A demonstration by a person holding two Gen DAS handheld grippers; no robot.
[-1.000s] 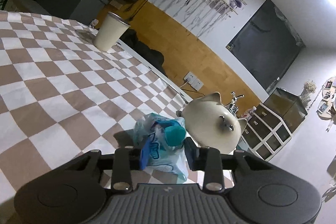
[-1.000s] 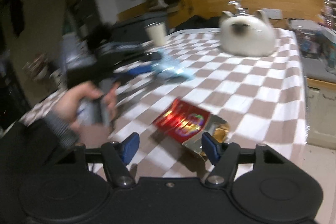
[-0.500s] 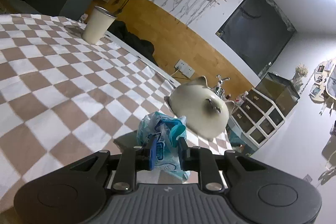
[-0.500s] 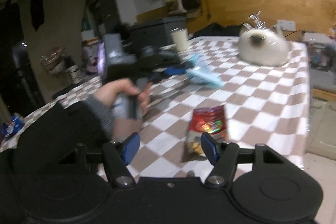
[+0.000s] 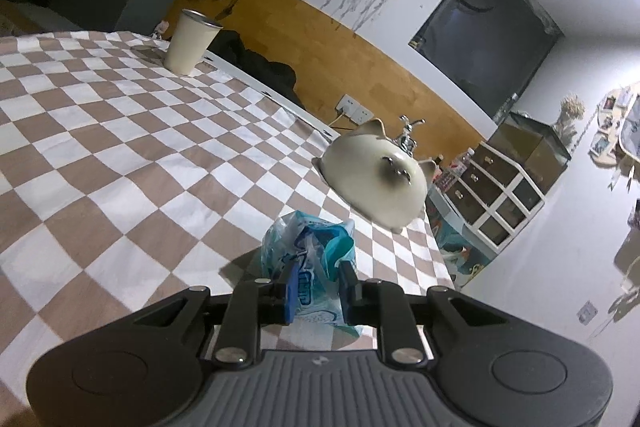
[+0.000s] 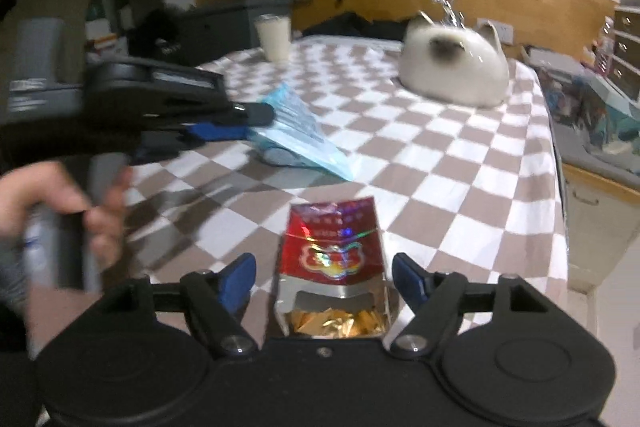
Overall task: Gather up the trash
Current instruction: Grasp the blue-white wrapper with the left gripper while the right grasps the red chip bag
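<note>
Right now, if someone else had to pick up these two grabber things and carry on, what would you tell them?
Left gripper: shut on the blue plastic wrapper, just above the checkered tablecloth.
Right gripper: open, jaws either side of the red foil packet, not pressing on it; the packet lies flat on the cloth.
Done: the blue wrapper is grabbed.
Left: close on the red packet, then take both pieces to a bin; none is in view. The cream cup and the cat-shaped ornament look like keepers, though that is my guess.
</note>
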